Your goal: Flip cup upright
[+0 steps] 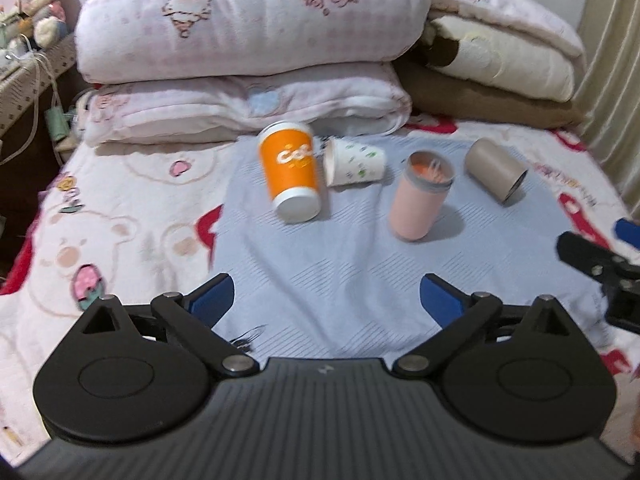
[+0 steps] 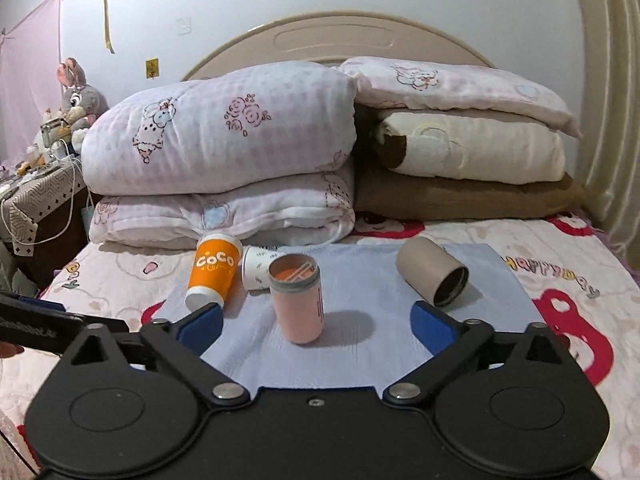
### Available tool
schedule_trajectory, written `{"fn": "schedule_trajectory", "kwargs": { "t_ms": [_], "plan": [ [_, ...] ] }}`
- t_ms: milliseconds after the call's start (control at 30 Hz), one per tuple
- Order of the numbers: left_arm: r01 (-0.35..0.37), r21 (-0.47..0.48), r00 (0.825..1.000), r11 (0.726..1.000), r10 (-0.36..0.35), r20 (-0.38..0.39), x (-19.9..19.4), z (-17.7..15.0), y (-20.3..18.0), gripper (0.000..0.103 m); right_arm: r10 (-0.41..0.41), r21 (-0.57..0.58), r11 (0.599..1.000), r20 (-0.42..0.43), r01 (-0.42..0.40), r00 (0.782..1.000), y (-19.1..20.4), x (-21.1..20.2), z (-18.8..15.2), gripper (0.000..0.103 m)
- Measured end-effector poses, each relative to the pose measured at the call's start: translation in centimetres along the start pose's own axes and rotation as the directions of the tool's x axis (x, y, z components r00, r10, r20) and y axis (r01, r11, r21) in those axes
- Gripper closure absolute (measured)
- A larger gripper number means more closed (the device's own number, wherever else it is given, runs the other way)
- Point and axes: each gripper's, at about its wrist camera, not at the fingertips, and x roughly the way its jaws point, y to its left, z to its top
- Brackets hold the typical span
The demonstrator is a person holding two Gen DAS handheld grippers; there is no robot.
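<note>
We see the pink cup (image 2: 299, 300) upright in the middle of the blue cloth (image 2: 360, 360). Left of it lie the orange cup (image 2: 212, 276) and white cup (image 2: 256, 268); right, the beige cup (image 2: 432, 276). Left gripper (image 1: 326, 300) and right gripper (image 2: 316, 322) stand wide, holding nothing.

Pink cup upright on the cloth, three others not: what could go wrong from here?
The pink cup stands on soft bedding; a bump could topple it. The orange cup touches the white paper cup, so gripping one may shove the other. The grey cup lies on its side and may roll. Both grippers are open, empty.
</note>
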Motion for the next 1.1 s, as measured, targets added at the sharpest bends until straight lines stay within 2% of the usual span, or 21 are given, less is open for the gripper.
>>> {"fn": "schedule_trajectory", "kwargs": {
  "t_ms": [133,400,633,833,1100],
  "plan": [
    [-0.020,0.008,1.000,1.000,0.020,-0.012,-0.4,-0.9,0.2,0.002,-0.045,0.008,0.999,-0.031,0.045,0.999,0.8,-0.7,-0.6,0.000],
    [-0.011,-0.006,1.000,1.000,0.011,-0.027,-0.9,-1.5,0.7,0.002,-0.077,-0.002,0.997,-0.046,0.077,0.996,1.8,-1.7,-1.0,0.000],
    [-0.028,-0.005,0.999,1.000,0.027,-0.025,-1.0,-1.6,1.0,0.002,-0.123,-0.014,0.992,-0.097,0.123,0.988,2.3,-1.7,-1.0,0.000],
    [-0.022,-0.003,0.999,1.000,0.022,-0.036,-0.7,-1.7,1.0,0.002,-0.132,-0.005,0.991,-0.137,0.132,0.982,2.4,-1.3,-1.1,0.000],
    [-0.018,0.001,0.999,1.000,0.018,-0.036,-0.6,-1.6,0.9,0.002,-0.144,-0.009,0.989,-0.145,0.144,0.979,2.7,-1.4,-0.9,0.000]
  ]
}}
